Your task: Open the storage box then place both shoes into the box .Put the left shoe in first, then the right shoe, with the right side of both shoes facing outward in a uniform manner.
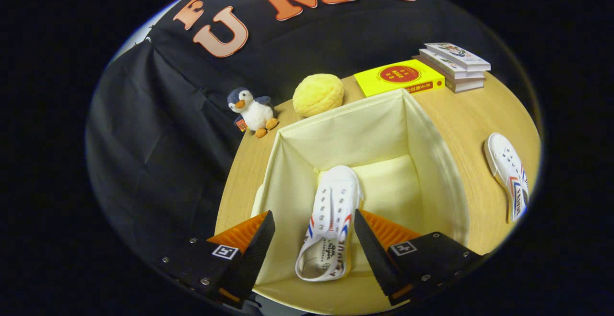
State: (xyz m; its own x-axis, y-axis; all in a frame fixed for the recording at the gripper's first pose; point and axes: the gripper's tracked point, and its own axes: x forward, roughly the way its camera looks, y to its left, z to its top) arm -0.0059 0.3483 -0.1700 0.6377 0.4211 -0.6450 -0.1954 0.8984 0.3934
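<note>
Between your gripper's (pixel 314 239) wide-spread fingers, the white canvas shoe (pixel 330 220) lies in the cream fabric storage box (pixel 434 162). Withdrawing carelessly could snag it, I'd say.

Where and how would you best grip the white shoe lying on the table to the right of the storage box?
Judging by its pose, grip the shoe on the table across its narrow middle, coming from above: it rests tilted on its side, so the sole edge and upper offer opposing faces. The gripper is open over the storage box.
</note>
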